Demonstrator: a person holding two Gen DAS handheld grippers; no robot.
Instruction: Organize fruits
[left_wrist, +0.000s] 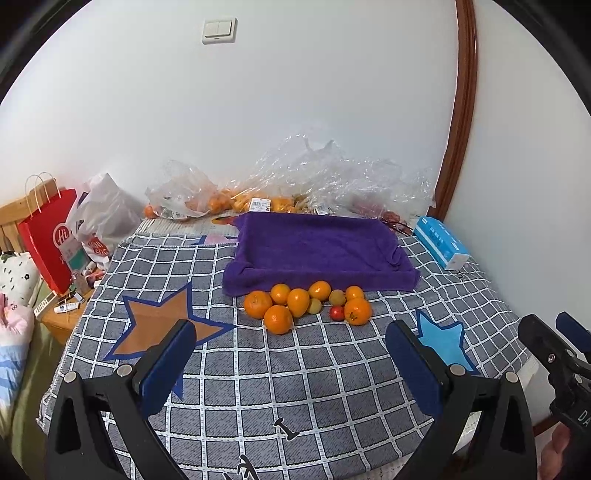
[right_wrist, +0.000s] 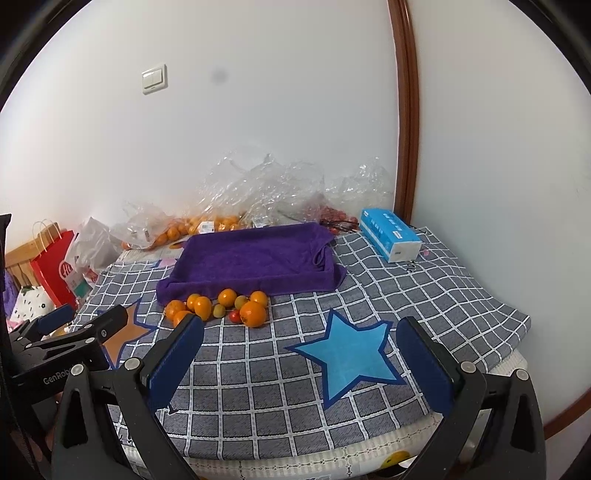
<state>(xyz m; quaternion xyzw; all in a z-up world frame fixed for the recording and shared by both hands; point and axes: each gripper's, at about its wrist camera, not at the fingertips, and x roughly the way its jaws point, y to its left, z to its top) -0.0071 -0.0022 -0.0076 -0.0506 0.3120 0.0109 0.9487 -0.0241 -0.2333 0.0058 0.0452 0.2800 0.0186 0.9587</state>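
A cluster of fruits (left_wrist: 306, 304) is seen lying on a grey, white-gridded blanket (left_wrist: 295, 387) spread over a bed, just in front of the near edge of a purple terry towel (left_wrist: 317, 251) that is shaped like a shallow rectangular tray with raised, soft rims. In the cluster, round orange citrus with dimpled skin, 2 small yellowish-green fruits and 1 small glossy red tomato (left_wrist: 336, 313) can be made out, most of them touching one another. The towel tray is seen bare inside.

The left tongs (left_wrist: 291, 365) are held released, their flat blue-padded fingers (left_wrist: 168, 369) spread wide above the blanket and nothing between them. The right tongs (right_wrist: 301, 362) are likewise held wide apart and empty, hovering over a light-blue star (right_wrist: 351, 354) printed on the blanket; both are kept well short of the fruits.

Behind the towel, crumpled clear plastic bags (left_wrist: 332, 173) holding more oranges are piled against the white wall. A blue and white box-shaped tissue pack (right_wrist: 389, 234) lies to the right of the towel, and a red paper bag (left_wrist: 48, 240) stands at the left beside the bed
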